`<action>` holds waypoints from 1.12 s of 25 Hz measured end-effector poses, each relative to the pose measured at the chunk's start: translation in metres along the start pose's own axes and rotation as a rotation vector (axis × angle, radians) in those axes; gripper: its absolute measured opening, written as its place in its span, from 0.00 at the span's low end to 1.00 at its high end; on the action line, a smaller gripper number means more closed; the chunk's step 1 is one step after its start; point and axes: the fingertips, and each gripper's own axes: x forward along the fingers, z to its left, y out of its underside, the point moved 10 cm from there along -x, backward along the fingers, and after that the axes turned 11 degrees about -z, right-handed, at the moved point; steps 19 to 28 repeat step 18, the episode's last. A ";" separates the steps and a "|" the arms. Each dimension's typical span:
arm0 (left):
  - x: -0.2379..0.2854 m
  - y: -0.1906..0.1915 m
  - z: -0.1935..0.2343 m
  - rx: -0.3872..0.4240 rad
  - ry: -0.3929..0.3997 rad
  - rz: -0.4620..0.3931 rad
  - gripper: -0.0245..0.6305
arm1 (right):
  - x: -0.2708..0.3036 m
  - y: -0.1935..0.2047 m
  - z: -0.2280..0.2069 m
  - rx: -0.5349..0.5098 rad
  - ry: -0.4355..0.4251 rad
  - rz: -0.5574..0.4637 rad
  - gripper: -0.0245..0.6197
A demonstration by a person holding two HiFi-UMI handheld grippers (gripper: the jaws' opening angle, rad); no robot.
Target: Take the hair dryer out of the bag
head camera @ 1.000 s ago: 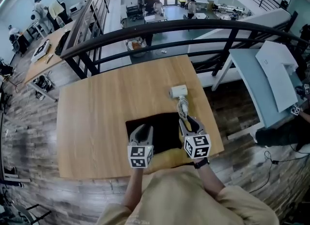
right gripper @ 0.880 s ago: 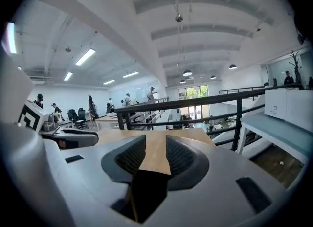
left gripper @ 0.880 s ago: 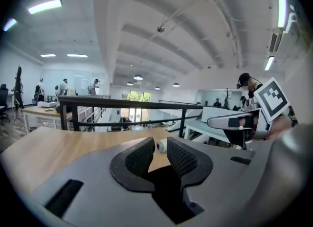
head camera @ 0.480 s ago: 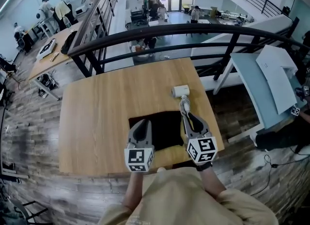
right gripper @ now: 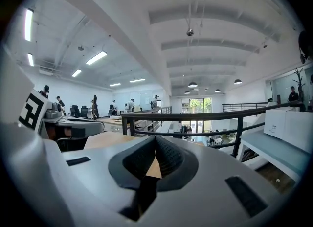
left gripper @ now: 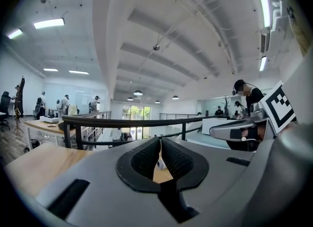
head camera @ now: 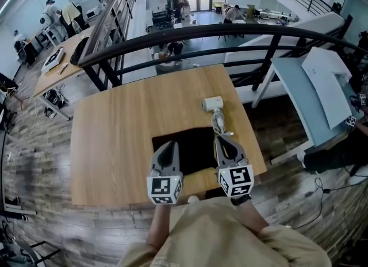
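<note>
Both claws have risen from the black bag [head camera: 192, 148], jaws just closing: left claw [head camera: 167, 147] and right claw [head camera: 225, 141] now stand pinched together, empty. The white hair dryer [head camera: 212, 104] lies just beyond the bag's far right corner, its cord [head camera: 218, 123] trailing back to the bag's edge, on the wooden table [head camera: 115, 133]. Removal appears complete.

One table [head camera: 115, 133], one black bag [head camera: 192, 145], one hair dryer [head camera: 213, 103] — two grippers: left gripper [head camera: 168, 144], right gripper [head camera: 222, 140].
</note>
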 end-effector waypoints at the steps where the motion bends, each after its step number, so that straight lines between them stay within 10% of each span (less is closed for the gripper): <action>1: 0.000 0.000 -0.001 0.002 0.004 -0.001 0.08 | -0.001 0.000 0.001 -0.001 0.004 0.001 0.06; 28: 0.005 0.013 0.000 -0.001 0.038 0.034 0.08 | -0.004 0.015 0.007 -0.018 0.037 0.037 0.06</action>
